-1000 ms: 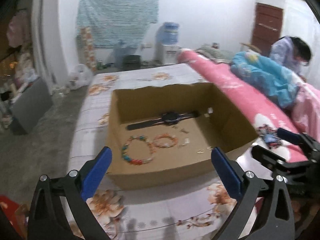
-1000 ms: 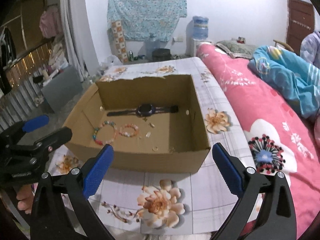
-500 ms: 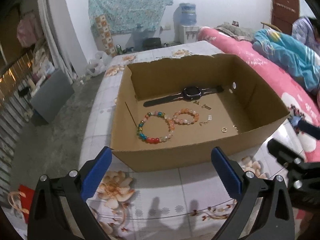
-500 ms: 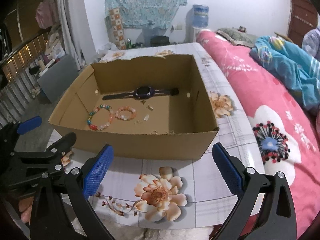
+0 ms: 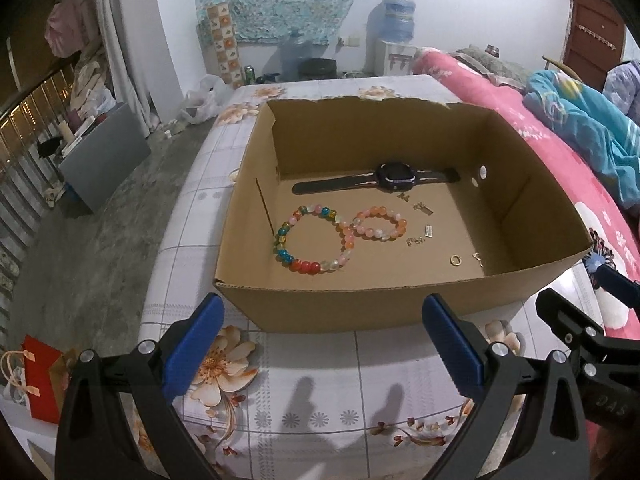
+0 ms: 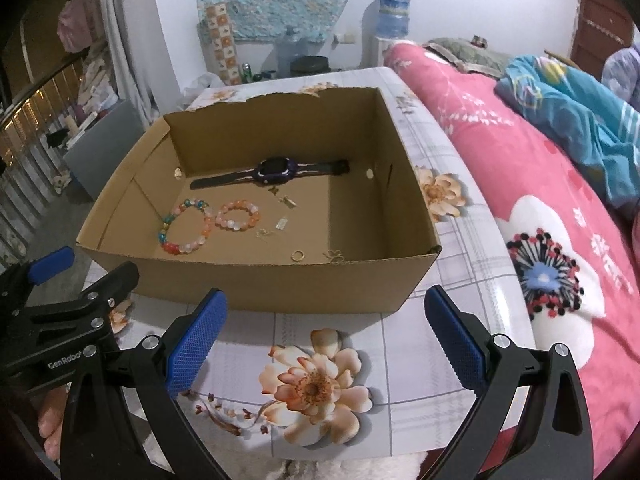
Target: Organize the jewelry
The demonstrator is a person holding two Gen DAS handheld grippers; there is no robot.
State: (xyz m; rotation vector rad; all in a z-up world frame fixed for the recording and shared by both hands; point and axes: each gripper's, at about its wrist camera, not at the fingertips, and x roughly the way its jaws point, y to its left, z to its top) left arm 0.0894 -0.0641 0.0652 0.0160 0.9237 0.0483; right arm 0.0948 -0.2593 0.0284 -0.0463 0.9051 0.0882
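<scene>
Two hand-held grippers side by side above a flower-patterned tablecloth point(image 5: 312, 392), both short of the near wall of an open cardboard box point(image 5: 360, 304). Left gripper point(image 5: 320, 340) spread wide, blue pads far apart, nothing between them; right gripper point(image 6: 326, 334) likewise wide and empty, its blue pads framing a printed flower on the cloth. Inside the box, flat on the bottom: a dark watch point(image 5: 394, 174) stretched along the far wall, strap laid out straight; nearer, a large bracelet point(image 5: 314, 240) of many-coloured beads touching a smaller orange and pink bracelet point(image 5: 380, 224) to its right. Scattered to the right of the bracelets, small metal pieces, too small to tell apart clearly, among them a gold ring point(image 5: 455, 260) near the front wall and a little silver tag point(image 5: 429, 231). Same layout from the right wrist view: watch point(image 6: 276, 170) at the back, big bracelet point(image 6: 184, 226) and small bracelet point(image 6: 238, 215) touching, ring point(image 6: 297, 256) near the front. Pink flowered bedding point(image 6: 540, 200) just beside the table on the right, with a blue blanket point(image 6: 580, 108) heaped on it.
</scene>
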